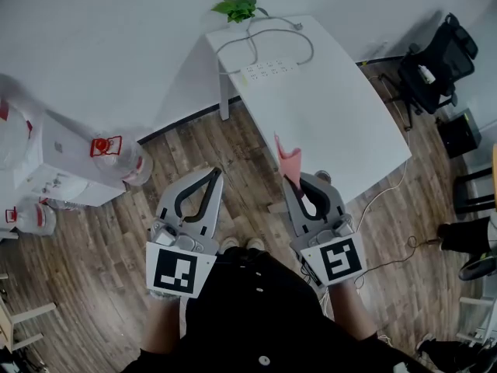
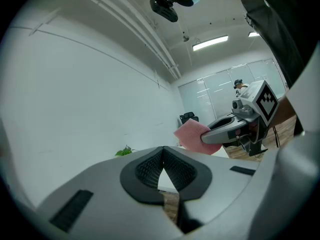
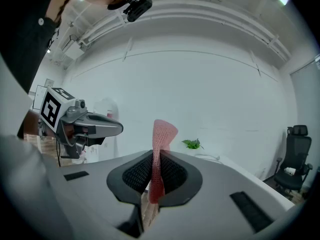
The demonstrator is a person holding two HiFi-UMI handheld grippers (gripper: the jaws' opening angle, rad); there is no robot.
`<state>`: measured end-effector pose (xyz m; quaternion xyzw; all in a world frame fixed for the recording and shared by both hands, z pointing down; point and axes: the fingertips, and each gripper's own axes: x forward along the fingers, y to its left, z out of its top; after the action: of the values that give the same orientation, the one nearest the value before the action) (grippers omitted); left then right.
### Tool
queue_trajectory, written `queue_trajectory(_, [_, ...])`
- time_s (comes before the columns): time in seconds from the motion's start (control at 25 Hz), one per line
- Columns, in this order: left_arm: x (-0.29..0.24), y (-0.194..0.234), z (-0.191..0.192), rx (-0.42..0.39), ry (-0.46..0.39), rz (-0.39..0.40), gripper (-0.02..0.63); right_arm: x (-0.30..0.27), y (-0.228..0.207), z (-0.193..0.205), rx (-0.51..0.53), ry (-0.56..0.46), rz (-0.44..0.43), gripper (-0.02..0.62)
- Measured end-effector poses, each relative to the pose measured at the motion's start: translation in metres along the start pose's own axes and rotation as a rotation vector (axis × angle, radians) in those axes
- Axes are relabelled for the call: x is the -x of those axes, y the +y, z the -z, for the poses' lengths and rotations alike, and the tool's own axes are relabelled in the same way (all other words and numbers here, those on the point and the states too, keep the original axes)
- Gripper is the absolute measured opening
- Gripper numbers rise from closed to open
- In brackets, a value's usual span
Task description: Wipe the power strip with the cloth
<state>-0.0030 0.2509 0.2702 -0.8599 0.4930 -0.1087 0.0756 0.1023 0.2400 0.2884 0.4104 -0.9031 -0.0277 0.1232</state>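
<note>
The white power strip [image 1: 269,70] lies at the far end of a white table [image 1: 342,123], with its grey cable [image 1: 268,36] looped behind it. Both grippers are held low over the wooden floor, well short of the strip. My right gripper [image 1: 293,181] is shut on a pink cloth [image 1: 287,158], which stands up from between the jaws [image 3: 161,134]. The left gripper view shows that cloth [image 2: 192,136] from the side. My left gripper [image 1: 211,173] is shut with nothing in it, its pads [image 2: 150,166] pressed together.
A small green plant [image 1: 237,6] stands at the table's far corner. A white water dispenser [image 1: 58,165] and water bottles [image 1: 120,158] are on the left. A black office chair [image 1: 435,61] stands at the right. Cables [image 1: 388,200] trail on the floor beside the table.
</note>
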Motion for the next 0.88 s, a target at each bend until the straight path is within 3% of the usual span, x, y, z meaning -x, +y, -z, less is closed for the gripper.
queue_trajectory(0.88, [0.027,0.036,0.013,-0.008,-0.048,0.032,0.014,-0.024,0.032,-0.009,0.004,-0.019,0.081,0.048])
